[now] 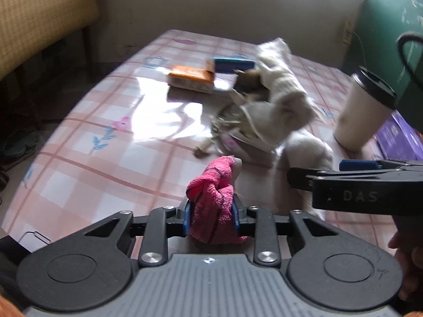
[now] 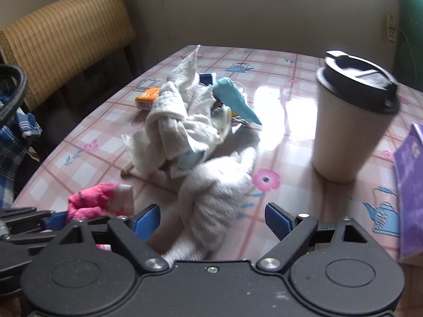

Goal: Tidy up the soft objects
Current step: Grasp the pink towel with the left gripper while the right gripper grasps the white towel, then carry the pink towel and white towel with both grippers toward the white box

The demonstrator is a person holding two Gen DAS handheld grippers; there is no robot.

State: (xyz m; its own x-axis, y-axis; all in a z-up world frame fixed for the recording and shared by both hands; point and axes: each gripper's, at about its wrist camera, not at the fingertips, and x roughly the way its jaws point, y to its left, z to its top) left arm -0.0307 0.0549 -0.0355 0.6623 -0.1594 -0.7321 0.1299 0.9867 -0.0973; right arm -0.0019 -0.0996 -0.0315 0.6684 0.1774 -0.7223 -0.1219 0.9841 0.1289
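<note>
The left gripper (image 1: 211,218) sits nearest the lens, its blue pads pinching one pink sock (image 1: 214,200), knotted and bunched, just beside the white sock (image 2: 211,198). That single white sock lies on the table between the spread fingers of the right gripper (image 2: 212,218), whose pads do not press on it. Beyond the white sock is one heap of white cloth (image 2: 182,116), with one teal face mask (image 2: 235,100) and one orange box (image 1: 191,78) at its far side. One lidded paper cup (image 2: 351,116) stands right of the white sock, one purple box (image 2: 411,185) further right. The table (image 2: 285,132) wears a glossy pink checked cover; one woven chair back (image 2: 66,39) stands against a pale wall.
</note>
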